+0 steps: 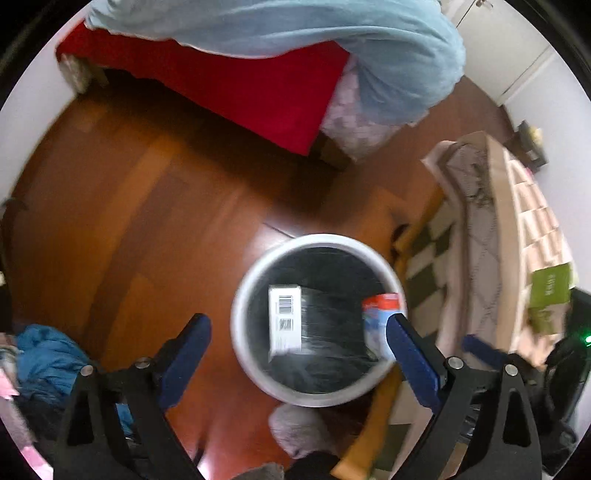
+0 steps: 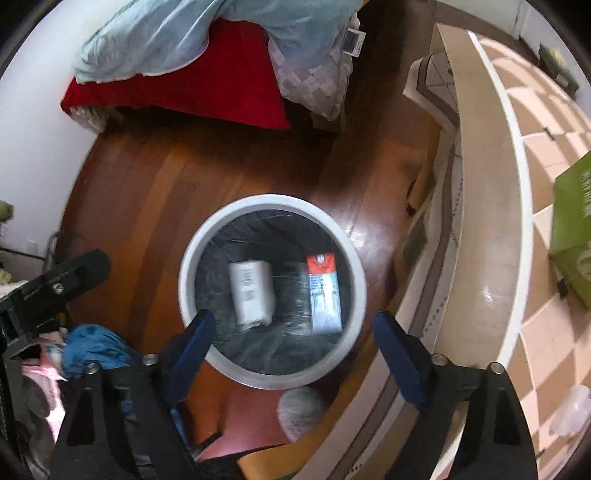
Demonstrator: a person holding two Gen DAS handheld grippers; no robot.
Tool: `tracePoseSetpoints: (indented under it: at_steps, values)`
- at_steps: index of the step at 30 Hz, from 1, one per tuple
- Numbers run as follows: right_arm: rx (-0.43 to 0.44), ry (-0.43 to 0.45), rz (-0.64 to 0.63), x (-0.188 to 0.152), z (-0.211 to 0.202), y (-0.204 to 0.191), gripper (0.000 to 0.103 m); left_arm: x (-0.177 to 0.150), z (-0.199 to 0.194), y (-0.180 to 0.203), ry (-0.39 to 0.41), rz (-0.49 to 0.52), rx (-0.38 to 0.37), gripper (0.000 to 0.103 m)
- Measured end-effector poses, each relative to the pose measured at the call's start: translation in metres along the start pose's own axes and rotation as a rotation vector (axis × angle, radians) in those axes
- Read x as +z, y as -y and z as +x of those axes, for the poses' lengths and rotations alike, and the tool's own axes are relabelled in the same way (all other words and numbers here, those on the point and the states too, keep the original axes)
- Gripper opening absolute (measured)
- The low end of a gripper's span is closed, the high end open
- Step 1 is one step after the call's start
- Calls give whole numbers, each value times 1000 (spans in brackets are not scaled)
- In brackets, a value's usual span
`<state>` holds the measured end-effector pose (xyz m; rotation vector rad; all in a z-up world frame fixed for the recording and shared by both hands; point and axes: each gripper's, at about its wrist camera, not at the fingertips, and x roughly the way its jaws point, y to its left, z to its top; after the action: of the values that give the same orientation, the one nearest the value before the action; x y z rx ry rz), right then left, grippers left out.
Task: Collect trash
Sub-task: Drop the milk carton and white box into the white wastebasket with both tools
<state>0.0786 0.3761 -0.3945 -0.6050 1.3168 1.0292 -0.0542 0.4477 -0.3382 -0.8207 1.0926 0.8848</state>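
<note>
1. Left gripper (image 1: 299,354): blue fingers spread wide, nothing between them, poised above the bin. Right gripper (image 2: 295,350): also wide apart and empty, over the same bin.
2. Bin (image 2: 356,266): round, pale rim, black liner, standing on the wood floor (image 2: 147,177). Inside lie a white packet (image 2: 253,291) with barcodes and a red-topped carton (image 2: 323,291), side by side near the bottom, apart from both grippers.
3. Handling, my guess: both pieces look light and thin-walled; the packet seems soft and would crush, the carton stiffer. Take either across its narrow sides. The liner looks slick and loose, likely to snag a fingertip.
4. Close to the bin: a grey fuzzy slipper (image 2: 301,411) at its near rim, a blue cloth (image 2: 92,349) heaped to the left.
5. Right side: a tiled counter (image 2: 491,229) with a rounded edge runs close past the bin, a green box (image 2: 576,229) on it. Little room there.
6. Further off: open floor to the left, then a bed with a red sheet (image 2: 207,85) and a pale blue blanket (image 2: 192,33).
</note>
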Motion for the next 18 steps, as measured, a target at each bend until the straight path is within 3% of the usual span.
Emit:
tracePoseSetpoints:
  at_steps: [1, 7, 18]
  values:
    - [-25, 7, -8, -4, -2, -4, 99, -4, -4, 0, 15, 10, 35, 99]
    - [-54, 36, 9, -16, -23, -4, 100, -20, -31, -4, 80, 37, 121, 100]
    - [-69, 156, -3, -62, -100, -12, 100, -54, -98, 2, 190, 53, 151, 100]
